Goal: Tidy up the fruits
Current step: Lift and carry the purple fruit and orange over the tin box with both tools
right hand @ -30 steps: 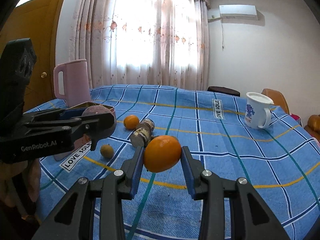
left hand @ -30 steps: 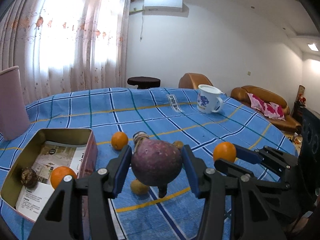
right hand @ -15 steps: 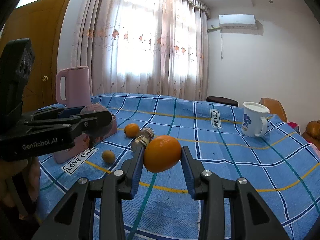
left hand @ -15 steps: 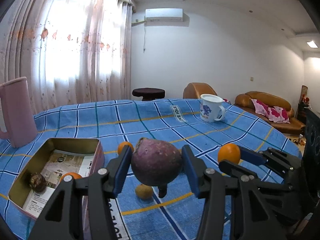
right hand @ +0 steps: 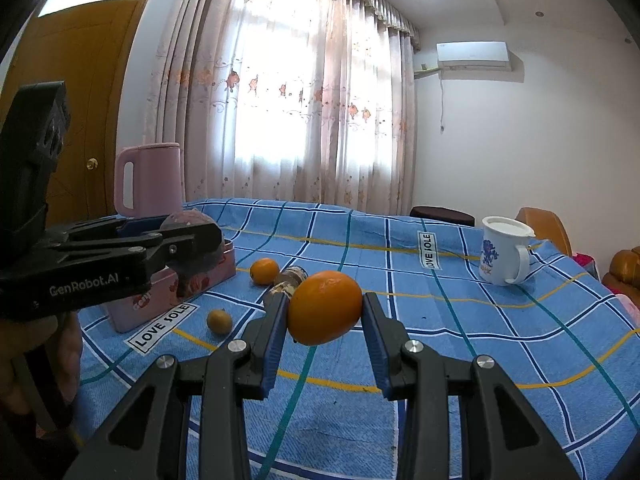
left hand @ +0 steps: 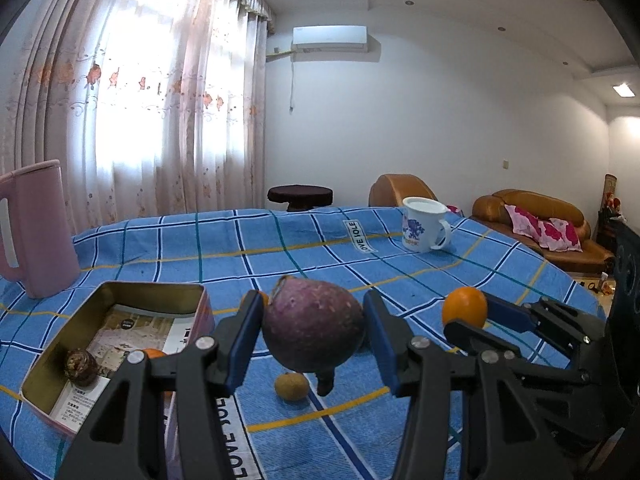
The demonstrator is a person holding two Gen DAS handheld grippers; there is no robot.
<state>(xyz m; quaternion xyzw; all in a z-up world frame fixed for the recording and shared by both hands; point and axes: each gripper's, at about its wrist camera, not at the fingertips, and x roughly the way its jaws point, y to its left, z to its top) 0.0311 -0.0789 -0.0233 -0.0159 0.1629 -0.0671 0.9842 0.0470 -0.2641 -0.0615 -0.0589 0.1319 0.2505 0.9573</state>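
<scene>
Nearest us, our left gripper (left hand: 313, 326) is clamped on a purple fruit (left hand: 312, 328) held above the blue checked cloth (left hand: 280, 248), and our right gripper (right hand: 324, 312) is clamped on an orange (right hand: 325, 307), also held aloft. Past the left jaws, at nine o'clock, sits the open tin (left hand: 120, 292) with a dark fruit (left hand: 81, 367) inside. A small yellowish fruit (left hand: 291, 386) lies just beyond the grip, and the white mug (left hand: 424, 224) stands far off at two o'clock.

Both grippers: matte black plastic frames w/ triangular cut-outs, silver screws at the pivots. Left gripper (left hand: 313, 330) and right gripper (right hand: 325, 316) each have two flat fingers w/ blue pads (right hand: 275, 340). White "GenRobot.AI" lettering on the left unit's side, seen from the right wrist cam. Bare-skinned hand (right hand: 38, 360) on its black handle.
</scene>
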